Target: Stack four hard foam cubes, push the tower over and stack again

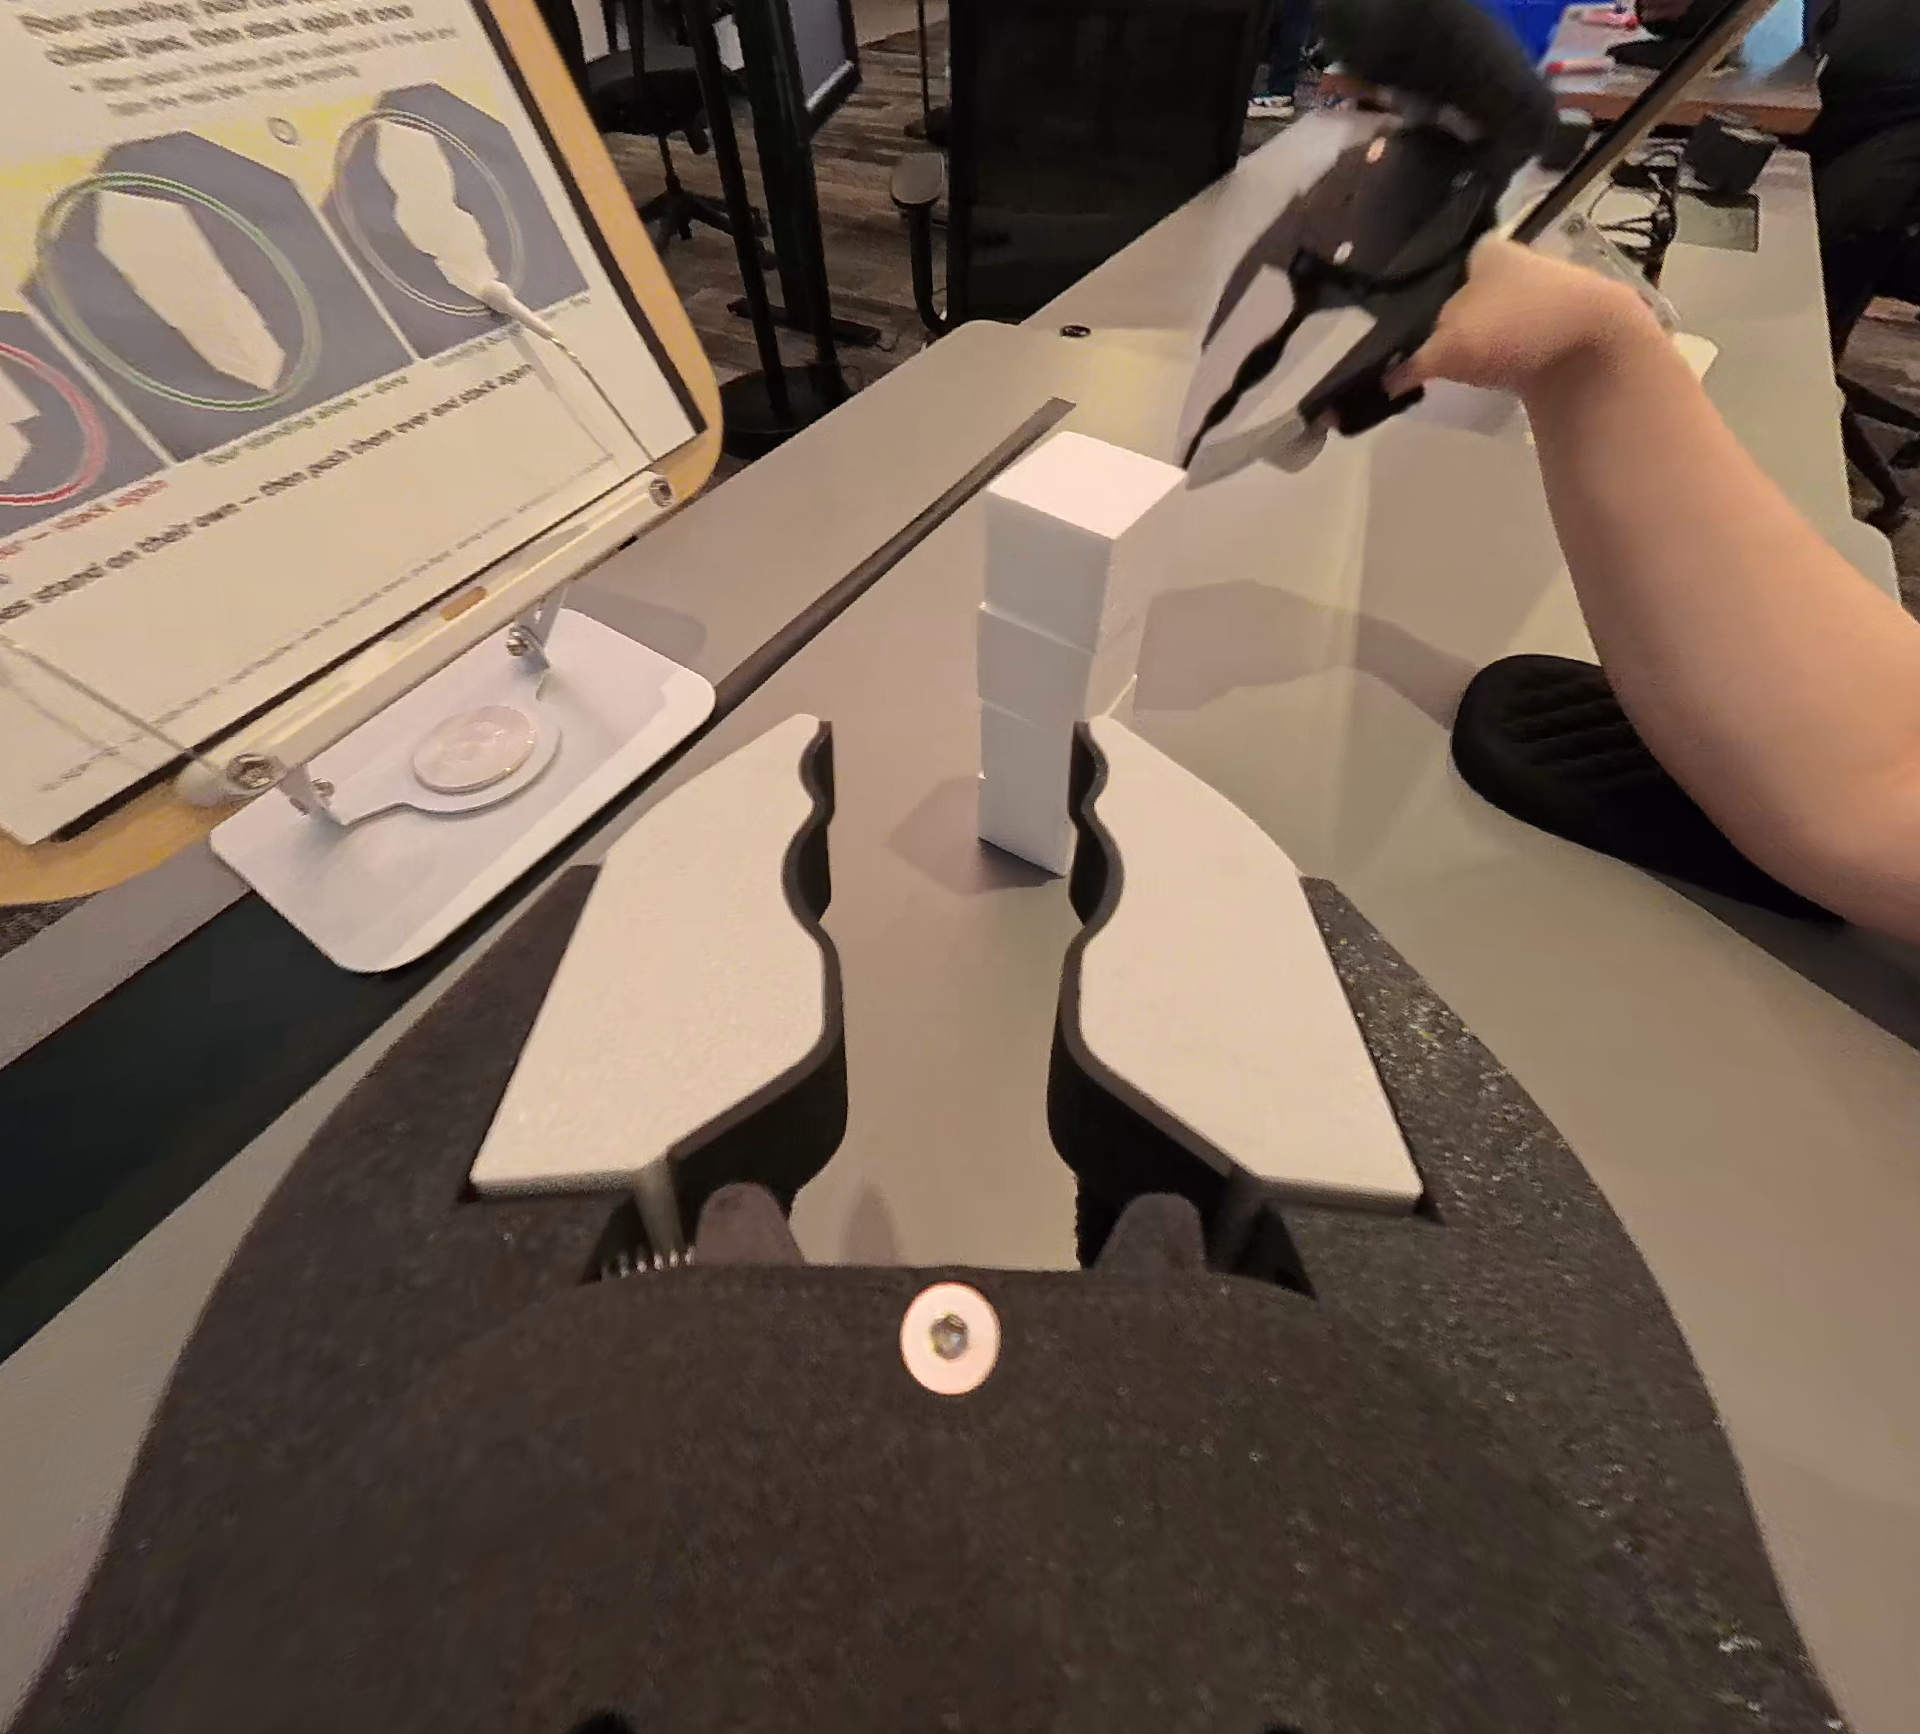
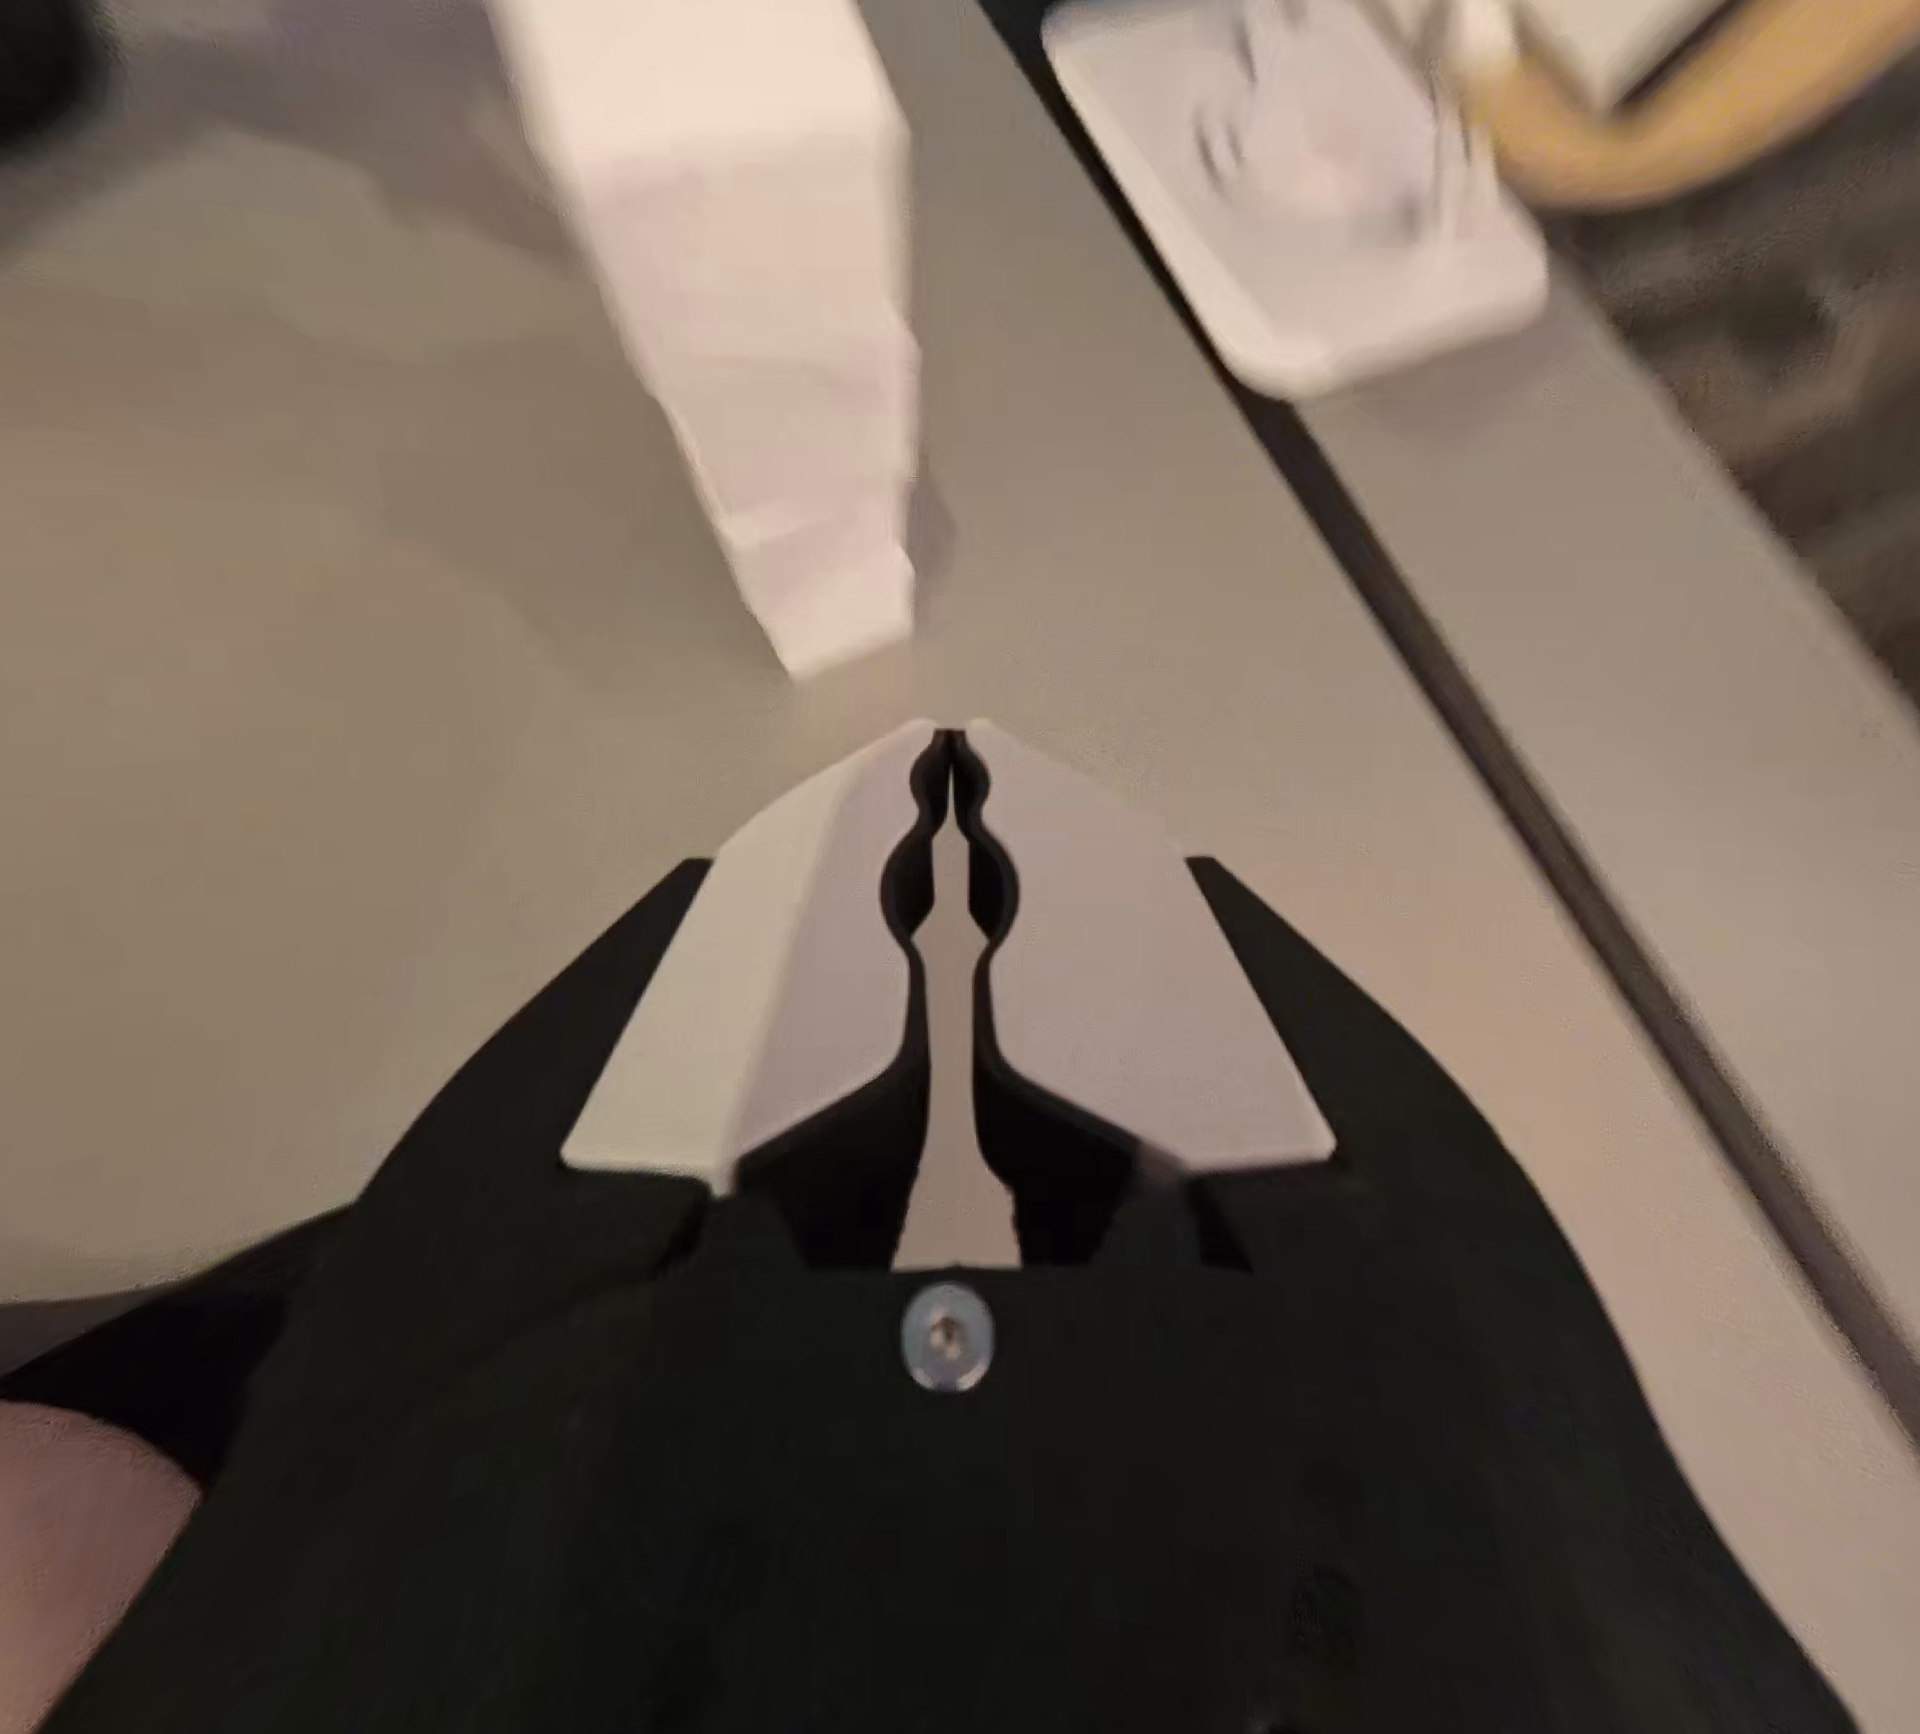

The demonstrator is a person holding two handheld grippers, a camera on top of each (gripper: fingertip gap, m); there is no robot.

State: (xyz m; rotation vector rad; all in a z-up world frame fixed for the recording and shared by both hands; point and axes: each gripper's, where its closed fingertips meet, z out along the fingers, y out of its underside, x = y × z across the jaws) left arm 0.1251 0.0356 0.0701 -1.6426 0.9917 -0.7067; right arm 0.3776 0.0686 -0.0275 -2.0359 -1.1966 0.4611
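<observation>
The tower of four white foam cubes point(image 1: 1049, 656) stands upright on the grey counter point(image 1: 1351, 853). The right gripper point(image 1: 1231, 448), fingers closed, sits at the top cube's corner; push sideways, steadily. The left gripper point(image 1: 951, 811) waits with fingers open, empty, near the base.

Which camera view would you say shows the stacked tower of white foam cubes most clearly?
The left wrist view: the tower stands sharp and upright on the grey table, its seams visible. The right wrist view shows the tower from above, blurred by motion.
</observation>
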